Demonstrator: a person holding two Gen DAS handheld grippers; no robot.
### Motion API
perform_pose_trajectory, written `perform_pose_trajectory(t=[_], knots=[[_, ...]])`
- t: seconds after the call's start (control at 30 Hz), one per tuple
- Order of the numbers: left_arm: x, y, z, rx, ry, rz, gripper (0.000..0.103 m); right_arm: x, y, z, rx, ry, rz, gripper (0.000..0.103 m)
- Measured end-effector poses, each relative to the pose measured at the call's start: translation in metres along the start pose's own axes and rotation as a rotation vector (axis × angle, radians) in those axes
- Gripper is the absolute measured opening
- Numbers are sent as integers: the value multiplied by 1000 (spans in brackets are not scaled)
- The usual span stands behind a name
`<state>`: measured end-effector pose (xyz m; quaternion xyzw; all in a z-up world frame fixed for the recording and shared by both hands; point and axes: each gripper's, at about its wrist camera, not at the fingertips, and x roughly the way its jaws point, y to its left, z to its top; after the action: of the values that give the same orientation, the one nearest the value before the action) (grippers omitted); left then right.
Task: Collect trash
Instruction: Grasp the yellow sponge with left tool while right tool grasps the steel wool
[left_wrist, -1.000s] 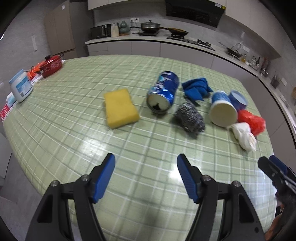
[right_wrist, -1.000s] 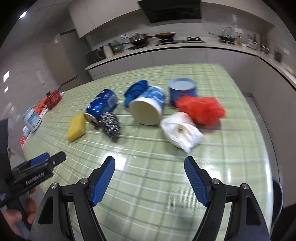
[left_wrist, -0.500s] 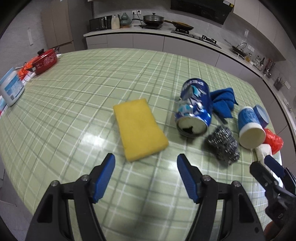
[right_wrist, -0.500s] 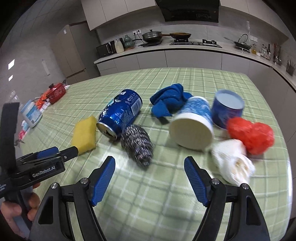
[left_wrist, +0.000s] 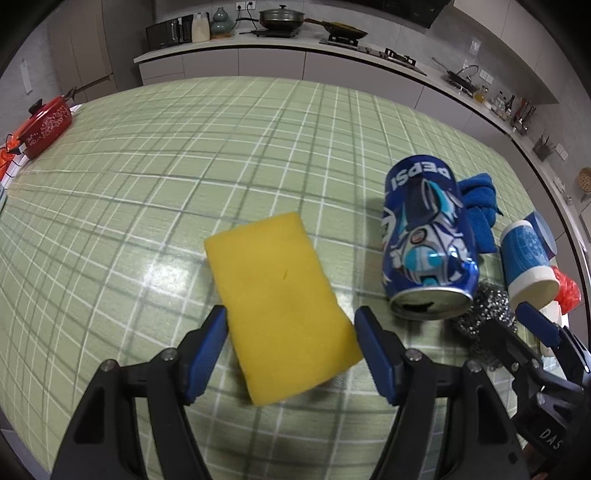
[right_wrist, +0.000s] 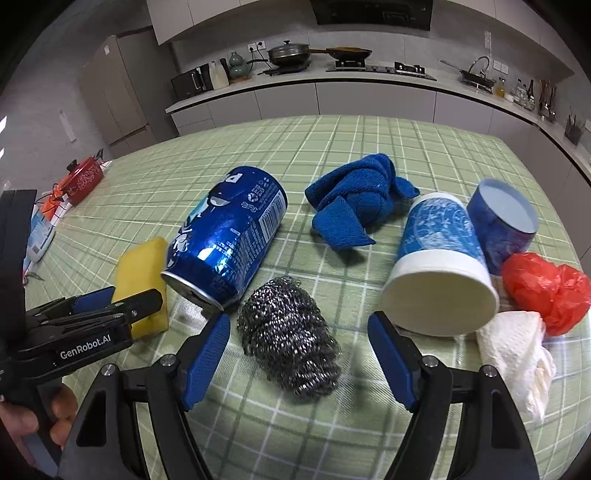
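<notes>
Around sponge (left_wrist: 282, 302), left tool (left_wrist: 291, 350) spread wide

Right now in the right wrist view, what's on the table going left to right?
Yellow sponge → blue soda can → steel wool scrubber → blue cloth → white-rimmed blue cup → red plastic bag.

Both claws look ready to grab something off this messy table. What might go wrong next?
The left gripper is open around the yellow sponge, and the right gripper around the steel wool; both look like cleaning tools, maybe not trash. The Pepsi can lies on its side against the steel wool, so a bump may roll it.
</notes>
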<state>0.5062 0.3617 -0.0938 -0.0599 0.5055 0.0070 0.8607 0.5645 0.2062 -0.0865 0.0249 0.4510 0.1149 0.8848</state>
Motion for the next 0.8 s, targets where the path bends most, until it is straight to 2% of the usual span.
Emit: perform_pose_trajectory(t=[0.27, 0.33, 0.4, 0.47, 0.5, 0.6, 0.8], knots=[[0, 16, -7, -6, 13, -29, 75, 17, 0, -2, 20, 32, 16, 79], [-2, 20, -10, -10, 8, -42, 68, 19, 0, -4, 25, 36, 16, 78], [-4, 21, -11, -10, 5, -54, 63, 20, -2, -6, 33, 38, 23, 70], [-5, 21, -13, -15, -2, -63, 58, 21, -4, -8, 35, 40, 21, 56], [-5, 21, -13, -19, -3, -67, 55, 21, -4, -8, 34, 39, 17, 54], [-7, 24, -15, -30, -5, -86, 47, 19, -6, -9, 46, 41, 30, 50], [-24, 24, -26, -36, -28, -108, 41, 5, -12, -16, 88, 29, 63, 48]])
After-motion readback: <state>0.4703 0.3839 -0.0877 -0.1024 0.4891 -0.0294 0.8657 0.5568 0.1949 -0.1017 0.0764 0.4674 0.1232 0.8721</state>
